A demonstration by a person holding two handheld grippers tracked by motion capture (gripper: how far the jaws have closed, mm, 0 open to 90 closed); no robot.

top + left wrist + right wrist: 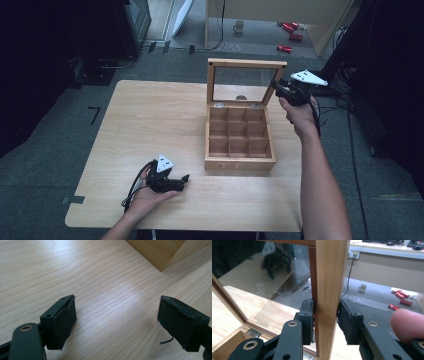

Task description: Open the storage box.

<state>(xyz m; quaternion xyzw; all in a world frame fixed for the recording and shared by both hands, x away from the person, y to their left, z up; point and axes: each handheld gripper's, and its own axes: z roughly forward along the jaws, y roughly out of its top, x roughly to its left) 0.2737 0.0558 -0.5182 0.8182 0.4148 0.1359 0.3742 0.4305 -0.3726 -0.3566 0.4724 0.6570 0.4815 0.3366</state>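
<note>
Nearest the high camera, the left gripper lies low on the table in the person's left hand, near the front left corner of the wooden box, while the right gripper is at the right edge of the raised glass lid. From the left gripper view, the jaws stand wide apart over bare tabletop with nothing between them. From the right gripper view, both pads press the lid's wooden frame, clamped on it.
</note>
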